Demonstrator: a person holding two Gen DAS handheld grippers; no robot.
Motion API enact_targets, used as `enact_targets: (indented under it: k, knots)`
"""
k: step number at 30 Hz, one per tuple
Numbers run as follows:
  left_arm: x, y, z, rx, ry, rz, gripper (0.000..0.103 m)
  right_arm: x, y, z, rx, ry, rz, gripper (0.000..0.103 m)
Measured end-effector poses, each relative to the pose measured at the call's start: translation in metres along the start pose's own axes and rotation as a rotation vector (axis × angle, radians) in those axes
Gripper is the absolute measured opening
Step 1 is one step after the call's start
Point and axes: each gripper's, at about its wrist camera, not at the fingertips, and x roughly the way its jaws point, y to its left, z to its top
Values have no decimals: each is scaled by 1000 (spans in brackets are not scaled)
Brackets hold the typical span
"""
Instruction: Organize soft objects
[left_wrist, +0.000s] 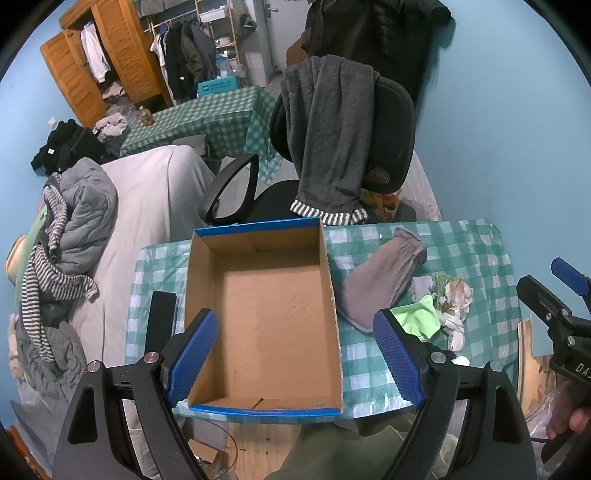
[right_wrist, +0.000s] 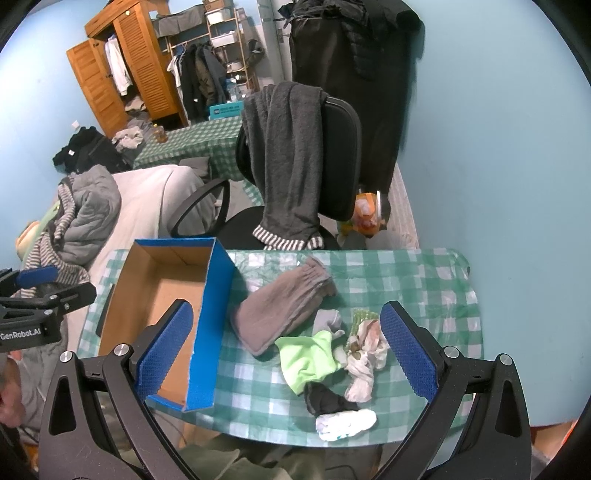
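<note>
From your left wrist view, your left gripper hangs with its fingers spread wide and nothing between them, over the bare cardboard box on the checked tablecloth. The grey sock lies just right of the box.

From your right wrist view, your right gripper is likewise wide apart and holding nothing, above the green cloth, a black piece that may be a sock, and a white one.

On the table, the box sits left of the socks.
</note>
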Motion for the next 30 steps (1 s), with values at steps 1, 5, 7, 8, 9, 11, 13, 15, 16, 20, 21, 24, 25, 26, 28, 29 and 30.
enact_targets:
  k: [1,5,7,8,9,11,13,15,16,20,21,24,25,26,28,29,30]
  knots:
    - [0,0,-1,0,0,1,87,0,0,0,0,1,0,101]
    - [0,0,-1,0,1,0,87,0,-1,1,2,1,1,101]
    - [0,0,0,1,-1,-1,87,0,-1,1,2,1,1,101]
    - [0,0,0,1,0,0,87,0,-2,2,1,1,2,101]
    - [0,0,0,2,1,0,87,0,-2,2,1,1,1,101]
    - [0,1,1,3,1,-1,87,0,-2,2,1,1,2,101]
    - [0,1,0,2,1,-1,87,0,-3,2,2,3,1,101]
    - [0,1,0,1,0,-2,87,-1,-3,3,2,2,2,101]
    - [0,2,-2,1,1,-2,87,-1,-3,3,1,2,2,101]
    - [0,1,0,1,1,-3,87,-1,-5,5,2,2,2,101]
    - [0,1,-1,1,0,-3,87,-1,-5,5,2,3,2,101]
    - [0,1,0,0,3,-3,87,-1,-6,6,2,1,3,101]
    - [1,0,1,1,2,-3,87,-1,-6,6,2,2,3,101]
    - [0,1,0,0,2,-5,87,-1,-6,6,2,2,4,101]
    - [1,0,-3,-3,2,-5,87,0,-6,6,1,3,3,101]
    - [1,0,-3,-3,3,-3,87,0,-6,6,2,3,4,101]
    - [1,0,-1,-2,4,-4,87,1,-6,6,2,3,4,101]
